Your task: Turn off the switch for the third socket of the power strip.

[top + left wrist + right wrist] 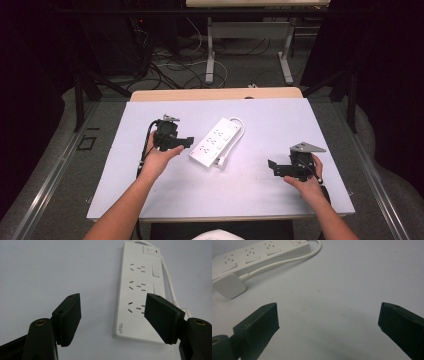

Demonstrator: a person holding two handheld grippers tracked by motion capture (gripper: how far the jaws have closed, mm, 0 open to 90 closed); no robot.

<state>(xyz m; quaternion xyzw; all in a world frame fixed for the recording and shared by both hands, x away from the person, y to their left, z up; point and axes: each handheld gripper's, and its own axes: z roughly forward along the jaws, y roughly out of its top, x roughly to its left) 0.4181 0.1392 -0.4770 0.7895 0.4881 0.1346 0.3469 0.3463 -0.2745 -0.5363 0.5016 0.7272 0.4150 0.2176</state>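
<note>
A white power strip point(215, 141) lies slantwise in the middle of the white table top point(260, 190), its cord point(241, 125) looping back to a white plug point(221, 161) that rests beside its near end. My left gripper point(186, 142) sits just left of the strip, open, with nothing between its jaws. In the left gripper view the strip point(140, 290) lies ahead, partly behind the right jaw of the left gripper point(112, 300). My right gripper point(272, 167) rests near the right front, open and empty. In the right gripper view, the right gripper point(328, 308) faces the plug point(228, 285) and strip point(257, 255).
The white top lies on a wooden table point(215, 93) with its edges close on all sides. Beyond the far edge the floor holds loose cables point(175, 67) and the metal legs of another table point(210, 50). Dark curtains stand at both sides.
</note>
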